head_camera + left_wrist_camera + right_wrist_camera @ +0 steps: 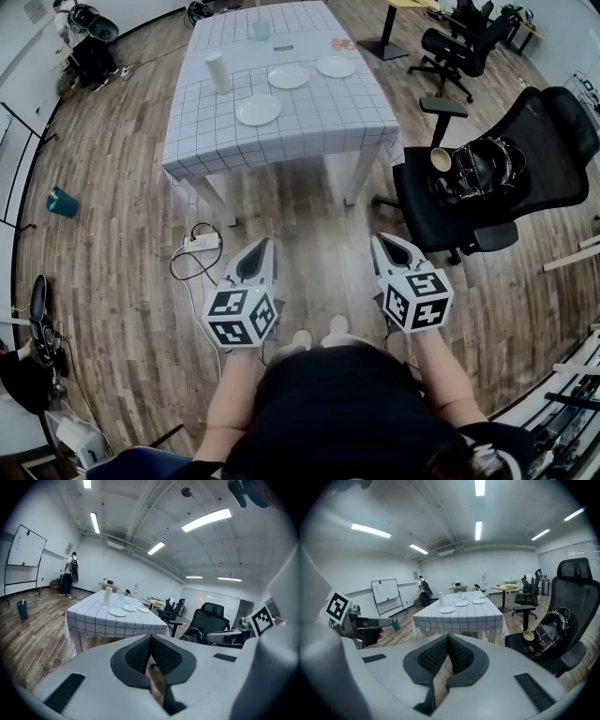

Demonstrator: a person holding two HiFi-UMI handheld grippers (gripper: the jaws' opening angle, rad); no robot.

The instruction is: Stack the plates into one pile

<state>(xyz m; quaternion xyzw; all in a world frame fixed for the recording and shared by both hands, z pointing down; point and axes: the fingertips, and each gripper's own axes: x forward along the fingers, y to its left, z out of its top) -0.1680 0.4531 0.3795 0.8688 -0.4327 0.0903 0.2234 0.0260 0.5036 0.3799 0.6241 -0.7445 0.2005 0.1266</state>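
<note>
The left gripper [266, 246] and the right gripper [382, 242] were held low in front of the person, over the wooden floor [309, 225] and well apart from the table [281, 150]. In each gripper view the two jaws stood together, with the pads meeting at the tips, and nothing was between them. The three plates were not yet stacked. They lay apart on the checked cloth of the table: the near plate [258, 110] toward the left, the middle plate [288, 77] farther away, and the far plate [336, 67] to the right. A white cylinder [218, 72] stood upright to the left of the middle plate. A black office chair [553, 131] stood to the right of the table, with a cup [440, 159] on its seat.
</note>
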